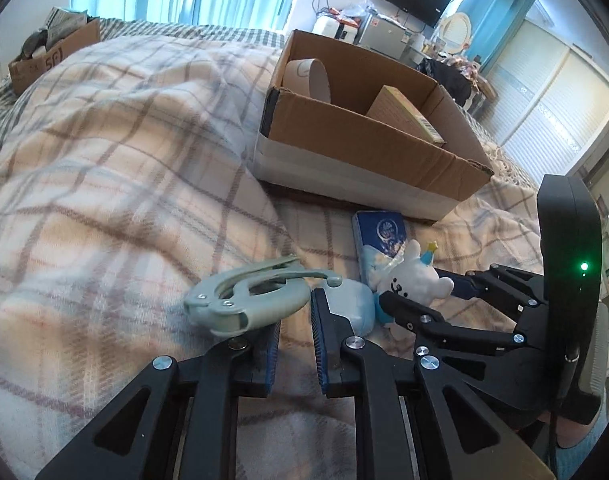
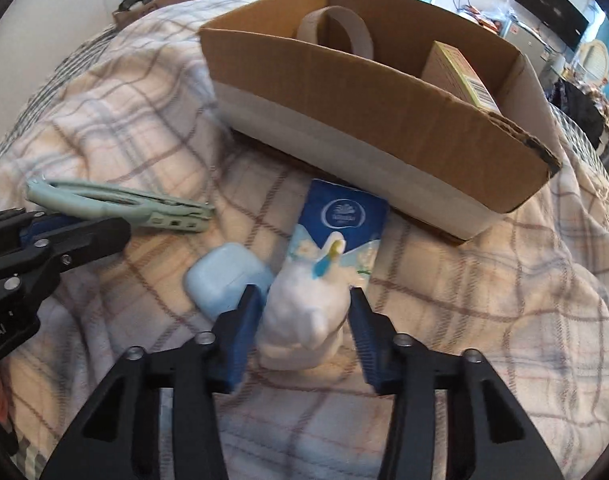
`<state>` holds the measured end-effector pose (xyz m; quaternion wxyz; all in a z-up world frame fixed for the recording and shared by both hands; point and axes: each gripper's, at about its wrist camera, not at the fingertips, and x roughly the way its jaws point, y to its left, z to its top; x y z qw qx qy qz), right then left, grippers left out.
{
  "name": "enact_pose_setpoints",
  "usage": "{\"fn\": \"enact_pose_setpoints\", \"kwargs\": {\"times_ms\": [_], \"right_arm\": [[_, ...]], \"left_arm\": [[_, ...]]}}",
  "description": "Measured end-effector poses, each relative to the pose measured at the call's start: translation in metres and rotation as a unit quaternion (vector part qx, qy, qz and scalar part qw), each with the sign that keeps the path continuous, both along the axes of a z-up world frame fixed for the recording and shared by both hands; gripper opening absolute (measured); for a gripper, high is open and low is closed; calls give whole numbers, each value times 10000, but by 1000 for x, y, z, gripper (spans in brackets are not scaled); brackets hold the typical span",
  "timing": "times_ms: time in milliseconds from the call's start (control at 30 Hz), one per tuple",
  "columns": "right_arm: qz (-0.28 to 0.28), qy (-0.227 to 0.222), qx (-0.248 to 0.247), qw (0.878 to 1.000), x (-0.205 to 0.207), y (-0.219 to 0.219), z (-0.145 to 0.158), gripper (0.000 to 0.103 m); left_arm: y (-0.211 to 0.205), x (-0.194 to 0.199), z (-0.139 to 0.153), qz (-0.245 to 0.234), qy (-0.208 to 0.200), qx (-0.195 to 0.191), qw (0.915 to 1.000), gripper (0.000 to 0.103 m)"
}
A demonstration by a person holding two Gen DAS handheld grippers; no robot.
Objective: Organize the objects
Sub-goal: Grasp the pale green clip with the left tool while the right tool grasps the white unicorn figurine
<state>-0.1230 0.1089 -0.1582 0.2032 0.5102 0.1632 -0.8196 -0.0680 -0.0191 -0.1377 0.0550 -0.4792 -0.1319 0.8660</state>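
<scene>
A white plush toy [image 2: 304,316] with a blue hat lies on the plaid blanket, between the open fingers of my right gripper [image 2: 302,308]; the pads stand beside it, contact unclear. It also shows in the left wrist view [image 1: 414,276]. A light blue case [image 2: 226,276] lies left of it. A blue tissue pack [image 2: 340,224] lies behind it. A pale green hole punch [image 1: 244,300] lies by the left fingertip of my left gripper [image 1: 294,312], which is open and empty. A cardboard box [image 2: 384,120] holds a paper roll [image 2: 336,28] and a carton [image 2: 456,68].
The plaid blanket [image 1: 104,184] covers the bed in raised folds at left. Another cardboard box [image 1: 52,56] with items sits far back left. A wardrobe, a TV and shelves stand beyond the bed at right.
</scene>
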Motion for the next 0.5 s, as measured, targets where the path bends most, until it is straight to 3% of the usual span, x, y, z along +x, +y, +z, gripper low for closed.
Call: {"fn": "enact_pose_setpoints", "kwargs": {"times_ms": [100,167,267,500], "right_arm": [[-16,40,20,10000,4,3,2,43],[-32,44,-14,10000,6,7,4,43],[-35,80,-52,9999,10,11,7,43],[-32,235,-260,9994,18,18,19,40]], "left_arm": [[-2,3,0,88,-95,-3,9999,30],[-4,7,1,176,-112,49,9998,52],[-7,13,5,251,-69,133,9996,56],[-10,11,3,548,1,40,9985,54]]}}
